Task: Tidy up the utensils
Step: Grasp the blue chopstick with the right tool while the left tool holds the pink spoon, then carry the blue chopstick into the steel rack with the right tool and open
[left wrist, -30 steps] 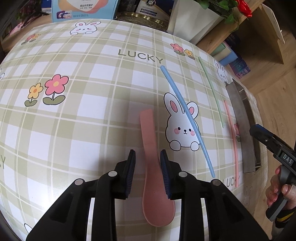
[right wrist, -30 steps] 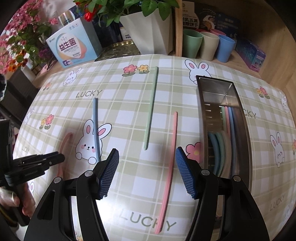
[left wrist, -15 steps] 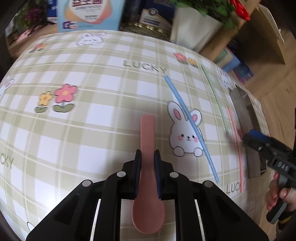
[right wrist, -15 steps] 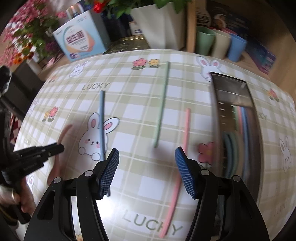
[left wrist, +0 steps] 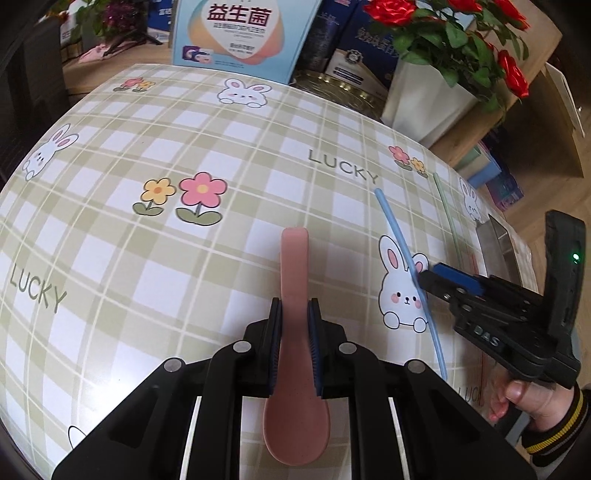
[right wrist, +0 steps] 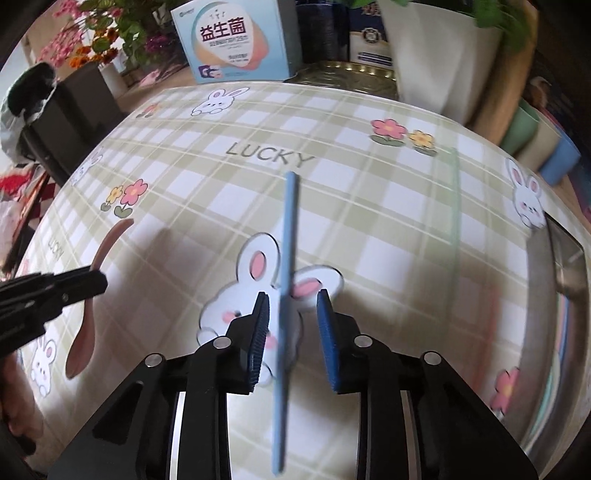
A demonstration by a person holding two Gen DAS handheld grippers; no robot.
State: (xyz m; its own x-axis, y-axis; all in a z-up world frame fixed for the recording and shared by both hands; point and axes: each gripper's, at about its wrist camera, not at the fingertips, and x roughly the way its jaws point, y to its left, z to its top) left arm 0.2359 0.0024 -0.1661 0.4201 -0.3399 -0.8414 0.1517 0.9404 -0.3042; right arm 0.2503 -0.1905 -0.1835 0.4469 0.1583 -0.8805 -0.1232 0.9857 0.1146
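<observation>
Pink spoon (left wrist: 294, 332) at lower centre of left view, handle pinched between left gripper (left wrist: 295, 347) fingers angled down over checked surface (left wrist: 184, 140), right gripper (right wrist: 293, 332) fingers closing astride blue stick (right wrist: 289, 236), not yet touching, lower centre of right view.

On the tabletop (left wrist: 229, 155) the spoon (left wrist: 295, 369) lies to the left with its handle pointing toward the far edge, the straw (right wrist: 286, 277) to its right across a printed rabbit, and the metal tray (left wrist: 498, 243) farther right. A box (left wrist: 240, 33) and a planter (left wrist: 424, 99) stand behind the far edge.
</observation>
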